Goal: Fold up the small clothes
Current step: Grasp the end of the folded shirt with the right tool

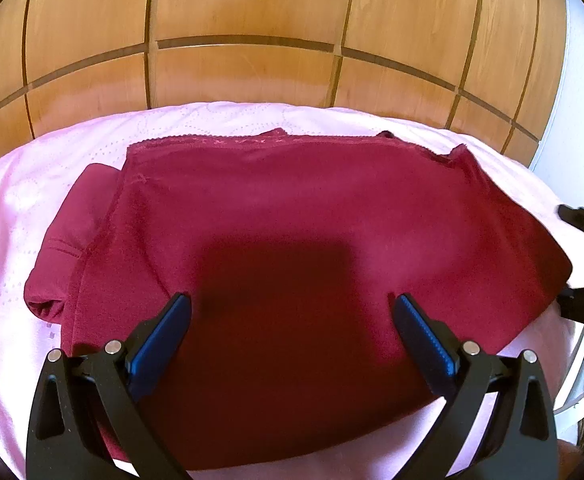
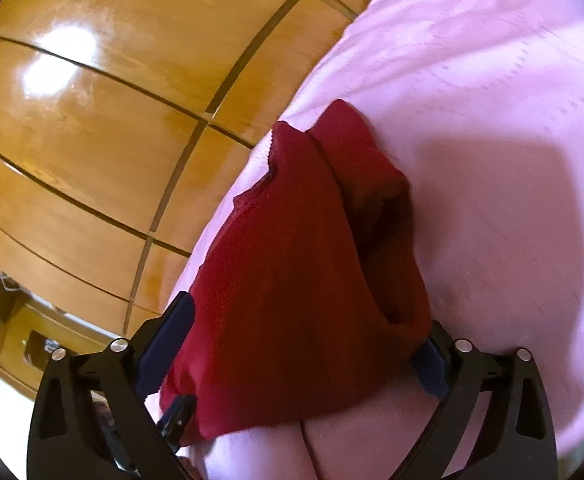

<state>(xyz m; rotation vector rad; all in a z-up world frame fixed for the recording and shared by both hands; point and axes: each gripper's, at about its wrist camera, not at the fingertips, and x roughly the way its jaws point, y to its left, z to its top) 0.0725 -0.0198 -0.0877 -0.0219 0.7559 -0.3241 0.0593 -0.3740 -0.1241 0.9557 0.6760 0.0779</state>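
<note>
A dark red garment (image 1: pixel 292 208) lies spread on a pink bedsheet (image 1: pixel 32 208), with lace trim along its far edge and a folded part sticking out at its left. My left gripper (image 1: pixel 292 304) hovers over the garment's near middle, open, with nothing between its blue pads. The right gripper (image 1: pixel 579 258) shows at the garment's right edge. In the right wrist view the garment (image 2: pixel 292 260) bunches up between the wide jaws of my right gripper (image 2: pixel 305 316). Its left pad (image 2: pixel 172 332) stands clear of the cloth. The cloth drapes over the right finger and hides its tip.
Glossy wooden panels (image 1: pixel 252 8) with dark grooves rise right behind the bed's far edge, and they also fill the left of the right wrist view (image 2: pixel 72 140). A white wall (image 1: pixel 583 100) stands at the right. The pink sheet (image 2: pixel 491 160) stretches bare beyond the garment.
</note>
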